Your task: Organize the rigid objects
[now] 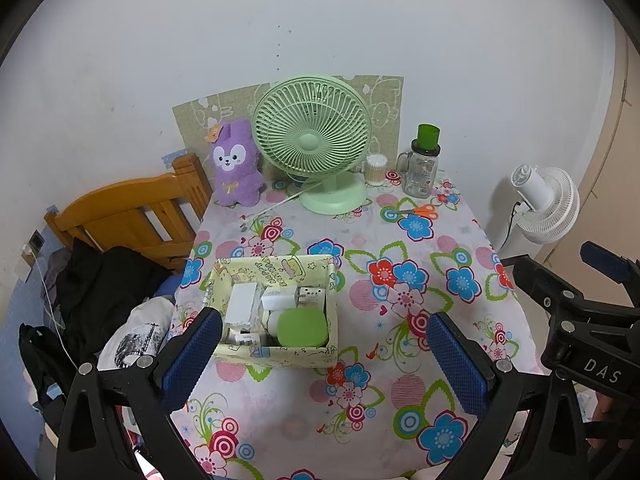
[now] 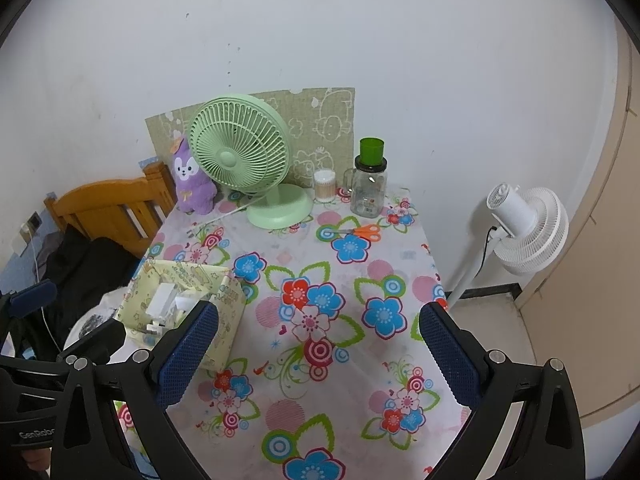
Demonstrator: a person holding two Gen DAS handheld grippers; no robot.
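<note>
Nearest, the left claw (image 1: 324, 354) hangs released above the front of the desk (image 1: 400, 400), its blue fingers (image 1: 192, 356) spread wide and gripping nothing. The right claw (image 2: 318, 354) is likewise spread and empty, over the flowered cloth to the right.

Just past the left claw's fingers sits a pale yellow box (image 1: 276, 308) near the desk's left edge. Inside it lie a green rounded case (image 1: 302, 328), white chargers (image 1: 280, 298) and a white block (image 1: 240, 302), packed close together.

Further back, orange scissors (image 2: 360, 231) lie flat on the cloth. Along the wall stand a purple plush rabbit (image 1: 236, 164), a green fan (image 1: 316, 140), a cotton swab jar (image 1: 376, 169) and a glass jar with a green cup (image 1: 422, 164) on top.
</note>
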